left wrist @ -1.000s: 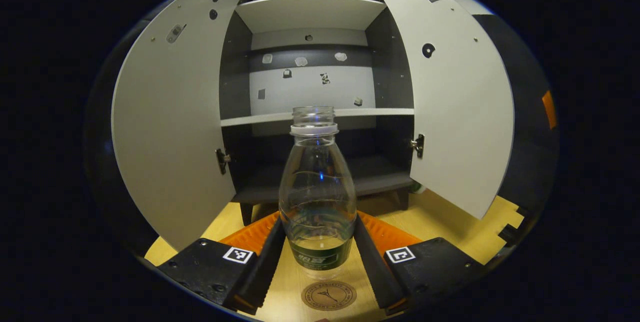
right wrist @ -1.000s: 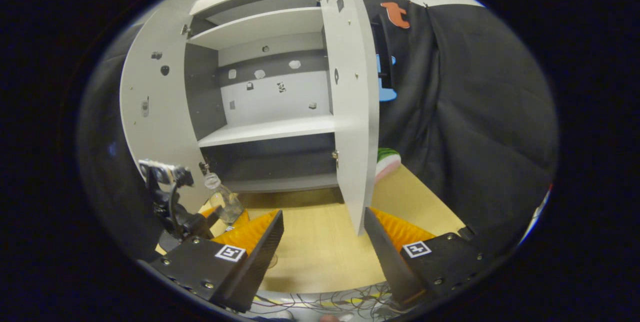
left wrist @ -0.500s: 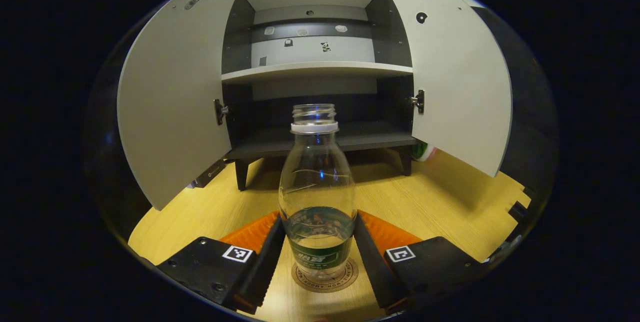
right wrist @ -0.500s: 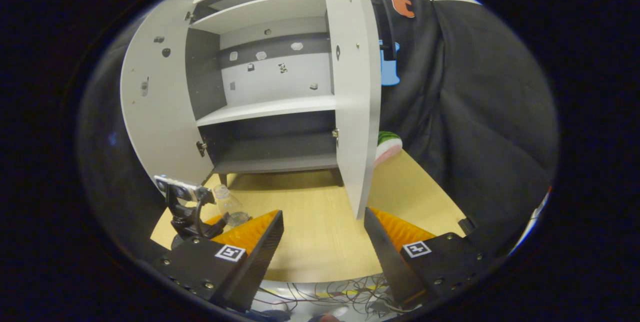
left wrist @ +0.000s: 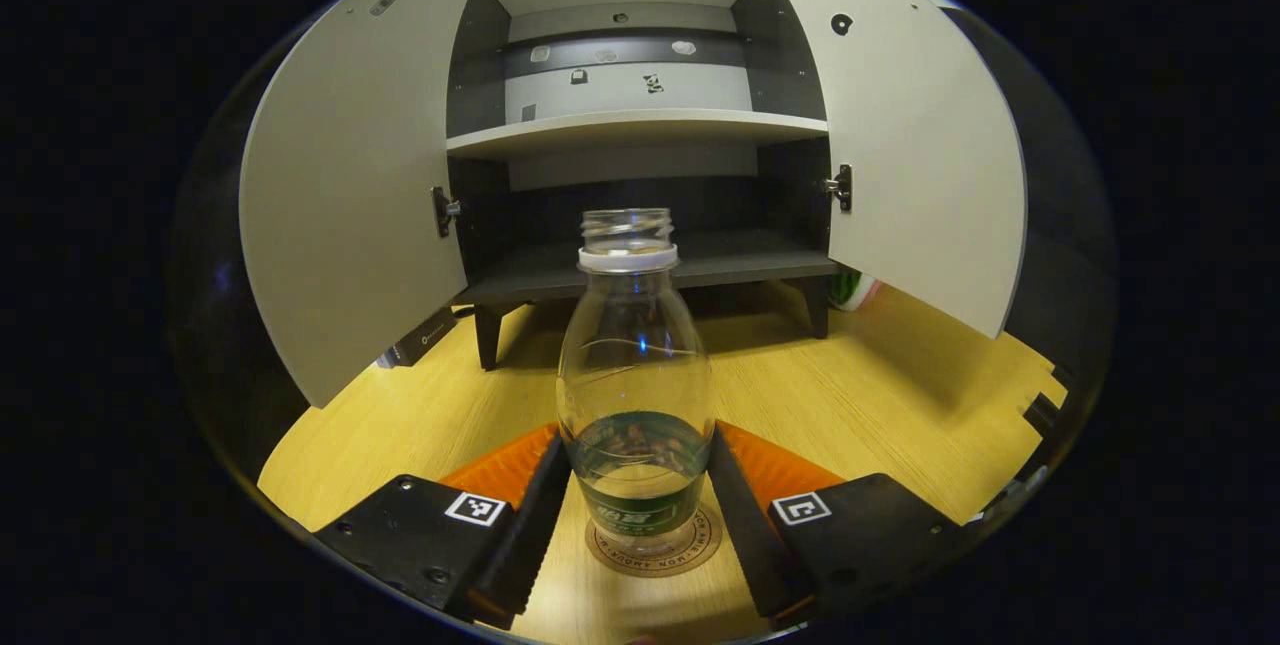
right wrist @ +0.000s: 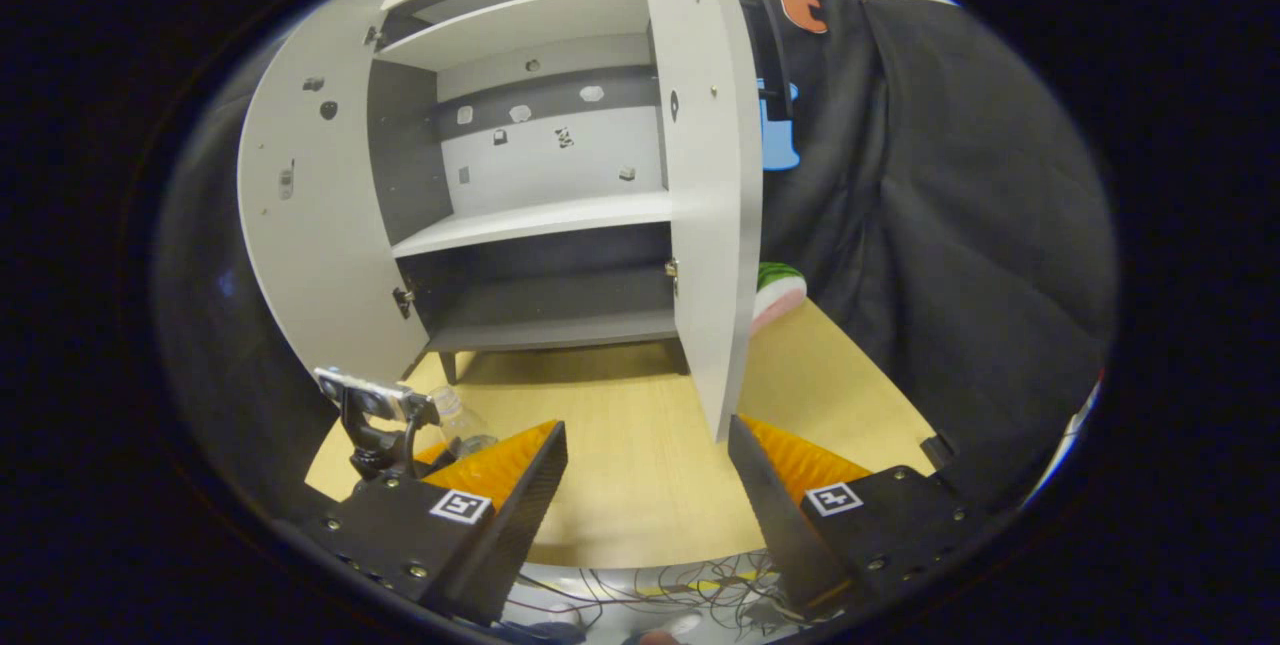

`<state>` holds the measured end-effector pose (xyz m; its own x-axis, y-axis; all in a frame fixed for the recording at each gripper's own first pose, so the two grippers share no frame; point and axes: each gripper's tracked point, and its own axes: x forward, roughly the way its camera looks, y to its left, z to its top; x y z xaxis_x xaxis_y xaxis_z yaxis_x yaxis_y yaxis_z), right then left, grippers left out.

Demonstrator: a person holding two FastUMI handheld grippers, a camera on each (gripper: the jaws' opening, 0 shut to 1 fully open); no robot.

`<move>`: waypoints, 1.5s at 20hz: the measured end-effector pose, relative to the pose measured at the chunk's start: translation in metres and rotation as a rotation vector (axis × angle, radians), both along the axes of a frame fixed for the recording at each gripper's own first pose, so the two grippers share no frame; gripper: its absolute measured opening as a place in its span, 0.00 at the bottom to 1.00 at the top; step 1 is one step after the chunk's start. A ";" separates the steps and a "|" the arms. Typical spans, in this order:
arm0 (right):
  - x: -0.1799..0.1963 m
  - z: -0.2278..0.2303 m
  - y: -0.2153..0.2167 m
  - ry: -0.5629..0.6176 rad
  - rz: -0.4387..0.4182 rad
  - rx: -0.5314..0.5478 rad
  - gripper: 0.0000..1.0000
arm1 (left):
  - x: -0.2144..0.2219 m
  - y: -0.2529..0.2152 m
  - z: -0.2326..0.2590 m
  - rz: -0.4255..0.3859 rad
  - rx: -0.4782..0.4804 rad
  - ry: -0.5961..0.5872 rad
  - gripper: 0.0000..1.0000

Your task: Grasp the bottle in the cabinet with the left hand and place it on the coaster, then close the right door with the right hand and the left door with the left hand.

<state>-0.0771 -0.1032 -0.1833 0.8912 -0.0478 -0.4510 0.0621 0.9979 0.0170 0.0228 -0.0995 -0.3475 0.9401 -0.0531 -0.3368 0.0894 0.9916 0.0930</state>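
In the left gripper view, the cabinet's left door [left wrist: 350, 195] stands swung wide at the left, so the shelves behind are open to reach. At the middle the left tool [left wrist: 638, 495] is clamped on the clear plastic bottle [left wrist: 634, 385], both fingers pressing low on its labelled body, which keeps it upright. Its base sits over the round coaster [left wrist: 653, 547] near the front edge of the worktop [left wrist: 880, 395]; whether it rests on the coaster or hangs just above is hard to tell, since the fingers and the bottle cover most of the coaster. To the right the right door [left wrist: 920, 175] also stands open, both doors not yet closed.

In the right gripper view, the left tool and bottle [right wrist: 458, 422] appear small at the lower left, partly behind a finger. The right tool [right wrist: 648, 485] hangs with its fingers apart, holding nothing, just in front of the right door's edge [right wrist: 712, 225], likely placed for the push. A striped object [right wrist: 775, 295] behind that door is mostly hidden.
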 end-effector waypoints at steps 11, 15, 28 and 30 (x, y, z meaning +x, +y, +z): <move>-0.005 -0.005 0.000 0.009 0.002 0.017 0.99 | -0.011 -0.001 0.003 0.001 -0.002 0.009 0.88; -0.006 0.001 0.001 -0.006 0.012 0.013 0.94 | -0.014 -0.002 0.021 -0.010 0.001 -0.021 0.91; 0.014 0.076 -0.018 -0.169 0.011 0.042 0.99 | -0.021 0.011 0.134 0.042 -0.022 -0.147 0.91; 0.023 0.098 -0.033 -0.216 0.005 0.027 0.99 | -0.021 0.012 0.158 0.046 -0.035 -0.166 0.91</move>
